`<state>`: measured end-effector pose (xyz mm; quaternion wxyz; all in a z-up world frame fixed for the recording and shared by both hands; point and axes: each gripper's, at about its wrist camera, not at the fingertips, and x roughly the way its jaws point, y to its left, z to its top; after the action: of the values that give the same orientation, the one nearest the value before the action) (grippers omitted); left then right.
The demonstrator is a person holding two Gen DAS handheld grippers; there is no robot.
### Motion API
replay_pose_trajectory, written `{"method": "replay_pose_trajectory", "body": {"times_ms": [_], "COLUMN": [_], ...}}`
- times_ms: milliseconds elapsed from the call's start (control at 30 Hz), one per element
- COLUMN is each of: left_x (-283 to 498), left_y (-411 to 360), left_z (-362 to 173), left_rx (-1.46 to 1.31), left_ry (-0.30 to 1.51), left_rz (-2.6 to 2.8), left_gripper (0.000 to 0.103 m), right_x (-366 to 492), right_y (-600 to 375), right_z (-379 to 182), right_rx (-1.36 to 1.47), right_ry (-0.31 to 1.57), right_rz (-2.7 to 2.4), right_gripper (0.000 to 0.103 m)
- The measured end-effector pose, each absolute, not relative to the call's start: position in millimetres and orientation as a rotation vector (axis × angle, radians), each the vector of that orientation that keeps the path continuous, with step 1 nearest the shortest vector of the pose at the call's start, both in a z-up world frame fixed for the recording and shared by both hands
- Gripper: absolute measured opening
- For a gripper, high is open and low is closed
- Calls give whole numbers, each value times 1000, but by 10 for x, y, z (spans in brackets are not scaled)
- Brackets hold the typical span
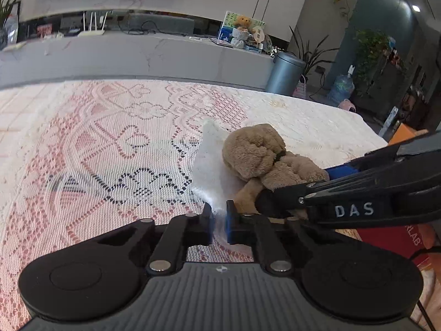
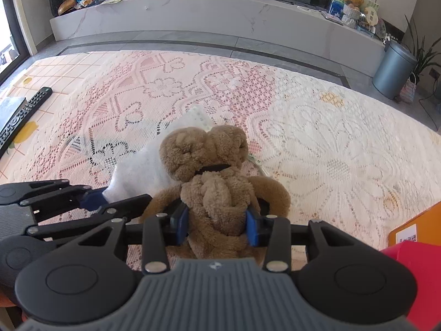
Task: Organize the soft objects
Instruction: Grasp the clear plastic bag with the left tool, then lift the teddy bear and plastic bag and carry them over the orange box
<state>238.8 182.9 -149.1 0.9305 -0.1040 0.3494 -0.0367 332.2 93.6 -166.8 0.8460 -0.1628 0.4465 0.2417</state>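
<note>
Right wrist: tongs [image 2: 217,224] clamp teddy [image 2: 212,176].

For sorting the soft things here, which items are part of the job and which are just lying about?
In the job: plush bear, white cloth, left claw, right claw.
Lying about: remote, bin, orange box.

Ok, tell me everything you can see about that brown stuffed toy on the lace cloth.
The brown stuffed toy is a tan plush animal with curly, worn-looking fleece, a rounded head, floppy limbs and a dark band around its neck. It lies on the lace cloth, head pointing away from the right gripper, whose blue pads press its body from both sides. Its head rests partly on a white fabric piece, whose near edge the left gripper has pinched shut. Its face cannot be seen.
</note>
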Motion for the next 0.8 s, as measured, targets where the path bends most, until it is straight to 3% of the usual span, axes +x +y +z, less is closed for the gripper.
{"method": "replay_pose_trajectory", "body": {"times_ms": [300,800], "left_x": [2179,1101], "left_y": [1810,1311], "left_z": [-1157,-354], "left_rx": [-219,-72], "left_ry": [589,321], "left_rz": [16,179], "left_gripper": [4,4], "right_x": [3179,2006], "right_y": [898,178], "right_z": [-1506,-714], "right_rx": [-305,-122], "right_ry": [933,700], "right_rz": [526,610], "right_gripper": [40,40]}}
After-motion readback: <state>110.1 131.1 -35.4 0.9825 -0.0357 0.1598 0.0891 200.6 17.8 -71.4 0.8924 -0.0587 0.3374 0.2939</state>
